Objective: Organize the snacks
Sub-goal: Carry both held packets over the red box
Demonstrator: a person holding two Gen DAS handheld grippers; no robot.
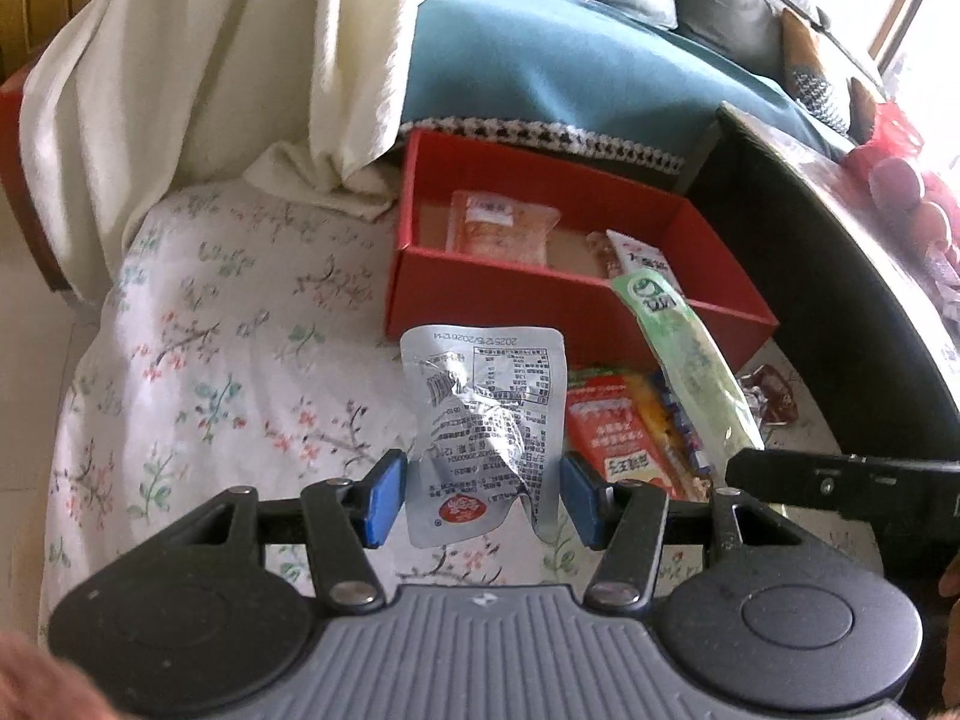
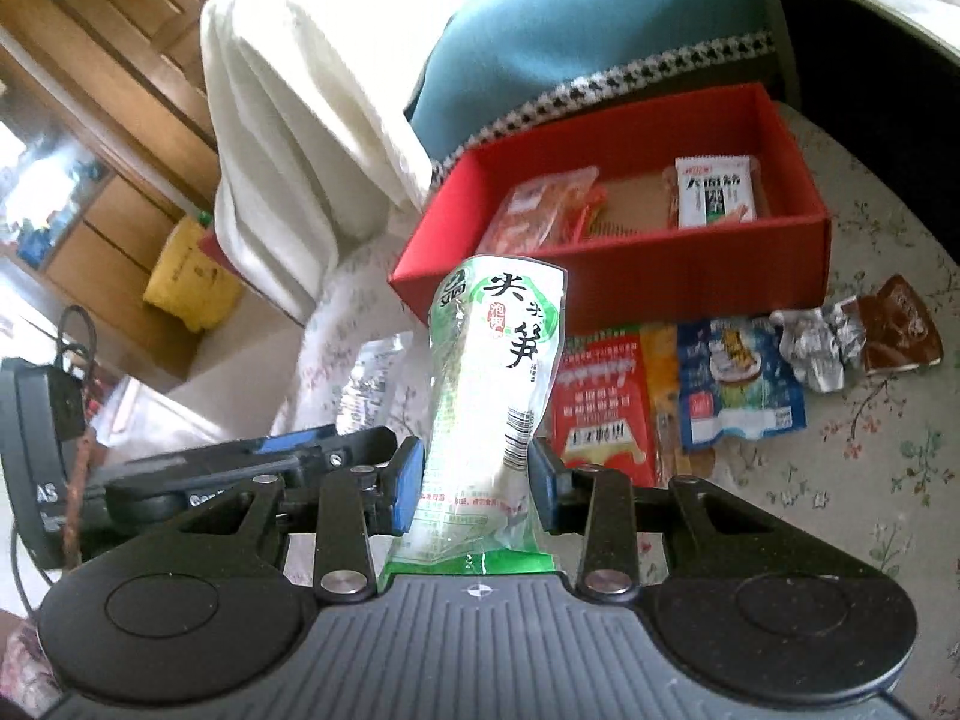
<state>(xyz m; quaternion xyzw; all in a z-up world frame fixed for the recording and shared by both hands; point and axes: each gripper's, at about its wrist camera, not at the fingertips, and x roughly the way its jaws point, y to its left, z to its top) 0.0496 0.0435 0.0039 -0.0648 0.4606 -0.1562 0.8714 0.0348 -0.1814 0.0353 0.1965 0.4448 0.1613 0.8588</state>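
In the left wrist view, my left gripper point(image 1: 481, 483) is shut on a crumpled silver snack packet point(image 1: 486, 402), pinched between its blue pads and standing up over the floral cloth. My right gripper point(image 2: 474, 477) is shut on the lower part of a long green-and-white packet point(image 2: 501, 354), which stands upright in front of the red box point(image 2: 690, 276). The same green packet point(image 1: 690, 354) leans across the red box's point(image 1: 510, 300) front right corner in the left wrist view. An orange packet point(image 2: 546, 210) and a white packet point(image 2: 714, 192) lie inside the box.
Loose snacks lie on the floral cloth point(image 2: 870, 450) before the box: a red packet point(image 2: 594, 414), a blue packet point(image 2: 738, 384), crumpled foil point(image 2: 816, 342) and a brown wrapper point(image 2: 900, 330). A white draped cloth point(image 1: 210, 90) and teal cushion point(image 1: 540, 60) stand behind. A dark round table edge point(image 1: 840, 276) curves on the right.
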